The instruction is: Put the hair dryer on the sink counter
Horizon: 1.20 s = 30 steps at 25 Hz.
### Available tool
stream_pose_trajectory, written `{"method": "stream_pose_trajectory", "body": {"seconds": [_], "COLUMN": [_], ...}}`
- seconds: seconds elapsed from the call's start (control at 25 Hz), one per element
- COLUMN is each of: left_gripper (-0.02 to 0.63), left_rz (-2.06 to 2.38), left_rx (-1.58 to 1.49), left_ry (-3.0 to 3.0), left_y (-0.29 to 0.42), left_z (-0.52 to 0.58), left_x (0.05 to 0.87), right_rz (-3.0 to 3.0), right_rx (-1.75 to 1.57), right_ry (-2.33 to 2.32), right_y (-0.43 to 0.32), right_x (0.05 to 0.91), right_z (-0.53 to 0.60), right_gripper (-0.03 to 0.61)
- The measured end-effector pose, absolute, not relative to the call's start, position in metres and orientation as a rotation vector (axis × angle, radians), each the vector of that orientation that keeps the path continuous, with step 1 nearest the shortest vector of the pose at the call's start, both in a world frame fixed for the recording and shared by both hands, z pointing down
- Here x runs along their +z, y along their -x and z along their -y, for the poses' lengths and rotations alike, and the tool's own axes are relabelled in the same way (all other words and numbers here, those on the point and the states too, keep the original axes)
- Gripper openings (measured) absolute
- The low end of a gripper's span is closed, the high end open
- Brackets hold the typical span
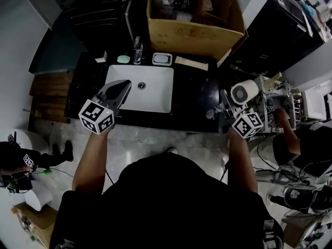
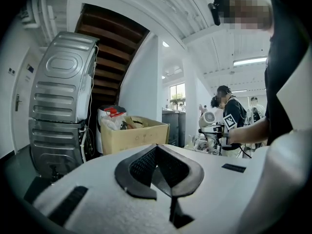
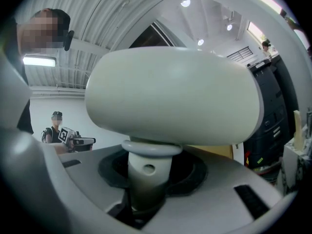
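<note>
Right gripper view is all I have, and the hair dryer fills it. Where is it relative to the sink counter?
Observer: In the head view, the hair dryer is held up in the right hand-held gripper, by the right end of the black sink counter.
Operator: Any bare spot there?
Observer: Yes, the stretch right of the white sink looks bare.
Operator: And the left hand-held gripper?
Observer: The left hand-held gripper is shut and empty, over the sink's front left corner.
</note>
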State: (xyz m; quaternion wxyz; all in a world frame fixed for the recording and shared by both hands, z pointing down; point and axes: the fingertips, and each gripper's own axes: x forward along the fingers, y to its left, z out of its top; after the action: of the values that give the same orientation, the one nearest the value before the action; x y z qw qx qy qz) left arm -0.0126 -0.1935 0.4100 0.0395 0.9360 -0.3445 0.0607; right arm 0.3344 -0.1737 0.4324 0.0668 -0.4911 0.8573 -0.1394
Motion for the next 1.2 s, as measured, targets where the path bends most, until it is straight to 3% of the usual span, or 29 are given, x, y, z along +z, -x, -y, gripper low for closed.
{"method": "stream_pose_trajectory", "body": {"seconds": [0.36, 1.2], "left_gripper": [0.014, 0.014], "left_rz": [1.023, 0.908], "left_rx": [0.232, 0.209], "left_ry": [-2.851, -2.894], "left_y": [-0.014, -0.004], "left_z": [0.195, 0.204], "left_x": [0.414, 0.410], "right_rz": [-2.599, -2.588], "right_rx": [-0.396, -0.409], "right_ry": [1.431, 1.540], "right_y": [-0.352, -0.342], "right_x": [0.426, 0.419], "right_z": [0.188, 0.190], "right_gripper": [0.144, 0.143]}}
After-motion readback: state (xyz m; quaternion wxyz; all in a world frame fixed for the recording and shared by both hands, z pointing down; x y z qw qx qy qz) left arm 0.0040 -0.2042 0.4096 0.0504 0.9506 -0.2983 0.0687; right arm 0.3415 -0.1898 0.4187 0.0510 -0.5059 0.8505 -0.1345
